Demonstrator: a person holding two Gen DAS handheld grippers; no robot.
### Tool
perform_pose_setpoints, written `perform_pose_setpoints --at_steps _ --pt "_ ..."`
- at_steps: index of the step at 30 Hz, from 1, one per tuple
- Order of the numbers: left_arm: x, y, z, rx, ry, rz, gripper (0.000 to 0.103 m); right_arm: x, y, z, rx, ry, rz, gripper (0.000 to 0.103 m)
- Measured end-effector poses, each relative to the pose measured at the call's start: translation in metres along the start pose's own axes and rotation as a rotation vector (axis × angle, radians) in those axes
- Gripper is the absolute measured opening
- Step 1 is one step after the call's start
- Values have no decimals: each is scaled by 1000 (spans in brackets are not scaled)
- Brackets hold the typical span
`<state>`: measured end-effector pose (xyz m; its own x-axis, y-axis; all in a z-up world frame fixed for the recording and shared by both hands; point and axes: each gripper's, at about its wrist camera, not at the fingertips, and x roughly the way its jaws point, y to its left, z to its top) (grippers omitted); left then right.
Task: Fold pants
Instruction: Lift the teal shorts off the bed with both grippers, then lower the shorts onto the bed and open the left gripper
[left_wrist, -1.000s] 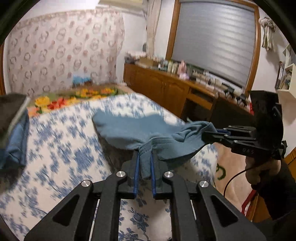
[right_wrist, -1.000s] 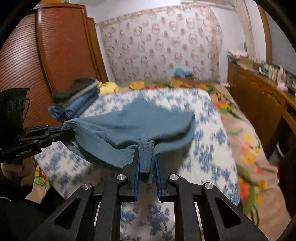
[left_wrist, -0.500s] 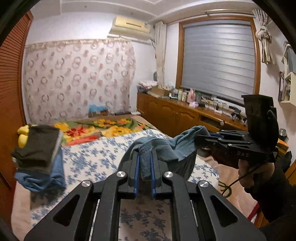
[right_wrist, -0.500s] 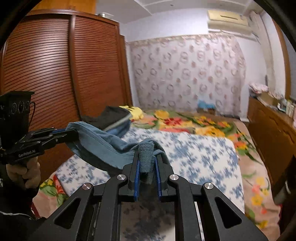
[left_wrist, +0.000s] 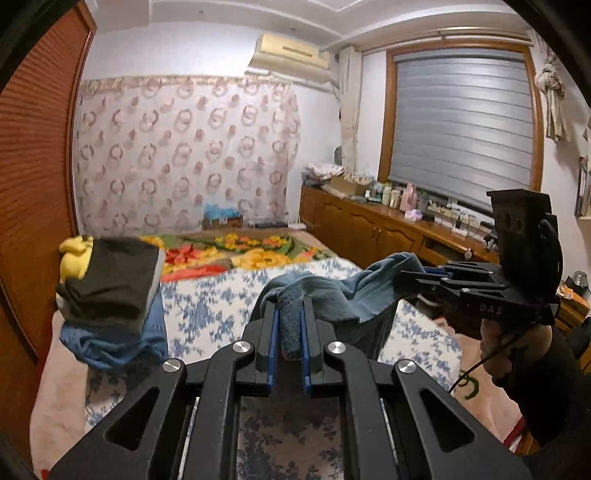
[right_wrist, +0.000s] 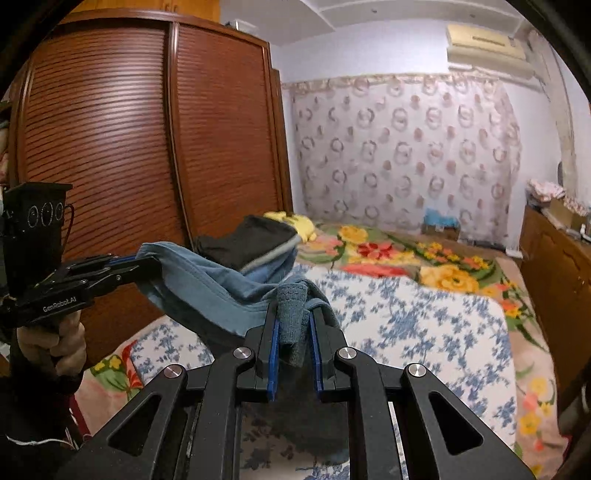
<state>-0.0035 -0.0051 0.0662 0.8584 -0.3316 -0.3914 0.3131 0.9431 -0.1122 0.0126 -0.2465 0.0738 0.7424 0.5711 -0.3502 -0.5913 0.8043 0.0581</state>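
Jaws of both grippers closed on the pants.
I hold the left gripper (left_wrist: 289, 334) and right gripper (right_wrist: 294, 338) pinching the blue pants (right_wrist: 207, 291), lifted above the bed (right_wrist: 424, 325), centre frame.

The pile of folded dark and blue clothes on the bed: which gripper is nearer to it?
Left. The left gripper, shut on the blue pants, sits just right of the pile of folded dark and blue clothes; the right gripper holds the pants' other end, farther right.
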Motion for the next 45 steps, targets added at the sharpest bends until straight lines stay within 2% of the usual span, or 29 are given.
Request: perform_pose_setpoints --at_steps 7,17,21,24,28,32,37,39,41,45 --pt "44 16 -21 -43 98 -2 11 38 -26 -11 46 98 4 14" --pt "84 27 -28 -68 179 5 11 79 -38 -2 79 175 9 14" --pt "103 37 -22 -79 185 14 11 96 -44 2 73 191 2 14" --pt "118 43 0 -69 163 19 11 108 -54 21 47 184 -12 14" --pt "139 49 43 -30 111 33 11 127 -72 63 1 150 -43 14" --pt "156 54 95 10 31 75 11 138 -90 114 -25 68 -93 14" --pt "145 51 148 50 -85 104 11 127 -97 173 -42 -78 -138 14" --pt "139 50 152 61 -103 108 11 121 -96 185 -52 -116 -157 14" --pt "138 48 145 78 -79 112 11 119 -94 184 -45 -115 -155 14" --pt "146 48 104 78 25 115 11 133 -85 149 -29 -16 -146 14"
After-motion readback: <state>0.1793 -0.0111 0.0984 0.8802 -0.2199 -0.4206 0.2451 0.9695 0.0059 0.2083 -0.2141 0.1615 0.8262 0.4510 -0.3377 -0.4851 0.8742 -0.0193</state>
